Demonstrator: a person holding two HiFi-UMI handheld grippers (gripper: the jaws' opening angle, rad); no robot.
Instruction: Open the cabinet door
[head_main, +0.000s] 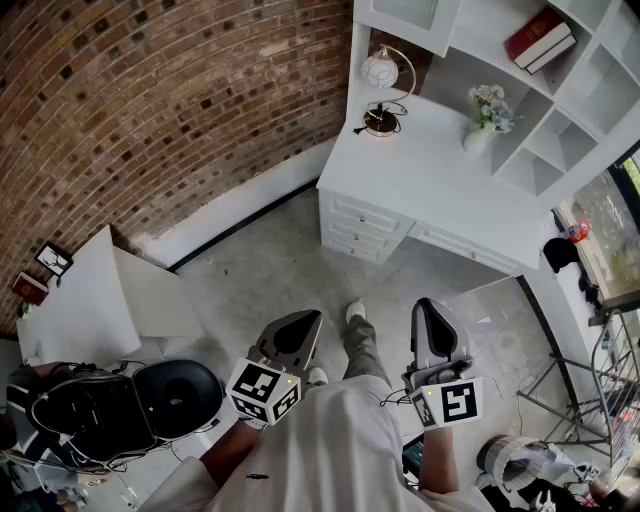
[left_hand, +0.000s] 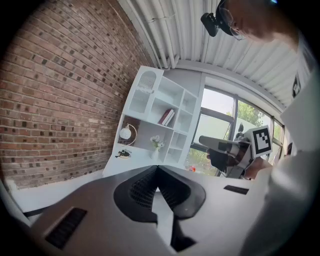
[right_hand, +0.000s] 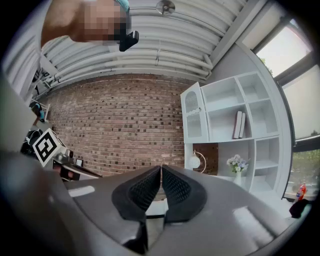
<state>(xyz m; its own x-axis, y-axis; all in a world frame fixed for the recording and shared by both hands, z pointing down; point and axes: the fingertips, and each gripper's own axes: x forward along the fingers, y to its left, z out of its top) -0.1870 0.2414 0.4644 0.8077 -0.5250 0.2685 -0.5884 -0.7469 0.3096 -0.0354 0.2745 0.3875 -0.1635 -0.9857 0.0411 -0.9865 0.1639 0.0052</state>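
Standing well back from the white desk (head_main: 430, 180); floor lies between the person's feet and its drawers. Both tools are held low, close to the body.

- Left gripper (head_main: 295, 335): jaws closed, pads meeting, nothing between them. Points slightly down.
- Right gripper (head_main: 435, 330): jaws closed tip to tip, nothing held. Points level, toward the shelving.
- Cabinet door (right_hand: 192, 112): upper left compartment of the hutch, above the globe lamp (head_main: 385, 75). It has an arched panel and looks shut. Handle and hinge side too small to tell.
- Also on the hutch: a flower vase (head_main: 485, 115) on the desktop and books (head_main: 540, 38) on a shelf to the right of the door.

Judgement: the step in hand is the approach; no contact yet, task essentially unstarted.

To do it well:
1. Walk up until the door is within easy reach, keeping clear of the lamp directly below it.
2. Part the jaws of one gripper before arriving, not at the door.
3. Find the handle or free edge up close and close on it squarely.
4. Pull along the door's swing, not straight back, so the pads do not slip.

Risk: knocking the lamp on the raise.
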